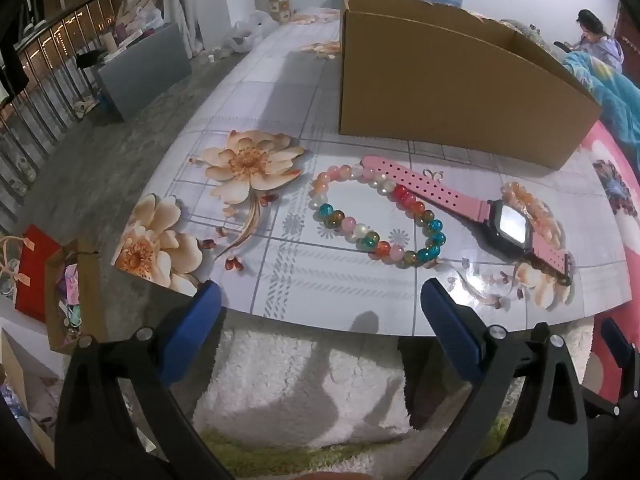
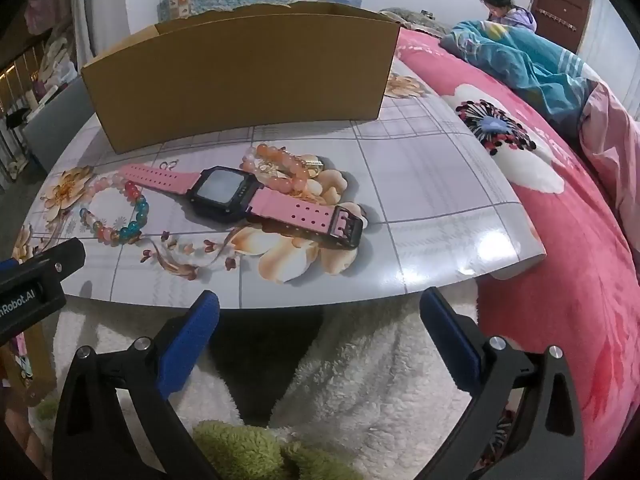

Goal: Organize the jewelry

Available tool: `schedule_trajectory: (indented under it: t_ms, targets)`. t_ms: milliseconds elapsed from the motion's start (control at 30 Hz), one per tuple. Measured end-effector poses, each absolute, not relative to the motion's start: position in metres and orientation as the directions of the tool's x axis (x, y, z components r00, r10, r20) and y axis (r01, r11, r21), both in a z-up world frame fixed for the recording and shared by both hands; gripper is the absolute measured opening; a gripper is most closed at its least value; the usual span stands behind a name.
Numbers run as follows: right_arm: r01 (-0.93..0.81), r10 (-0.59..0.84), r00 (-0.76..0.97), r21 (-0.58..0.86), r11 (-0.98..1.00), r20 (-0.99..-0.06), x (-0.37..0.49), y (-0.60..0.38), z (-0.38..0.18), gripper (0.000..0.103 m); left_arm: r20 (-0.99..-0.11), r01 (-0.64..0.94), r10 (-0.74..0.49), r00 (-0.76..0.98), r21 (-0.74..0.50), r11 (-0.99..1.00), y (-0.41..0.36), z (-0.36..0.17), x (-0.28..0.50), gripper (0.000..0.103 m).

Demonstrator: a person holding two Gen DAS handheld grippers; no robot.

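Observation:
A multicoloured bead bracelet (image 1: 376, 216) (image 2: 116, 210) lies on the flowered tabletop (image 1: 280, 272) (image 2: 420, 184), overlapping the strap of a pink watch with a black face (image 1: 512, 224) (image 2: 224, 194). An orange bead bracelet (image 2: 280, 168) (image 1: 532, 204) lies just behind the watch, with a small gold piece (image 2: 314, 166) beside it. An open cardboard box (image 1: 448, 80) (image 2: 248, 76) stands behind the jewelry. My left gripper (image 1: 320, 300) is open, at the table's near edge, short of the bead bracelet. My right gripper (image 2: 320, 308) is open too, at the near edge in front of the watch buckle.
A white fluffy cover (image 2: 360, 380) lies below the table's near edge. A pink bed with a blue quilt (image 2: 532, 64) runs along the right, where a person (image 2: 504, 8) sits far back. Gift bags (image 1: 52, 280) stand on the floor at left. The left gripper's body (image 2: 36, 280) shows at the right view's left edge.

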State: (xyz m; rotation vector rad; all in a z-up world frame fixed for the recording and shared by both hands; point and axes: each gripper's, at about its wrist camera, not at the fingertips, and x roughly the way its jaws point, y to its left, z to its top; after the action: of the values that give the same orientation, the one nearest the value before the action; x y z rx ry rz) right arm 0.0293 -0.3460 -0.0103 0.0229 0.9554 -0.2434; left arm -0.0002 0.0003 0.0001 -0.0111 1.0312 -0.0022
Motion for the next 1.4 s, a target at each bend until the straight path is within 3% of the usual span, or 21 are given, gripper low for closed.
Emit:
schedule_trajectory:
  t_ms: [1400]
  targets:
    - [0.226, -0.217, 0.551, -0.106, 0.968, -0.806, 0.026, -0.349, 0.001, 0.098, -0.881, -0.001, 0.016, 0.474, 0.017, 1.000, -0.001, -0.014, -0.008, 0.096]
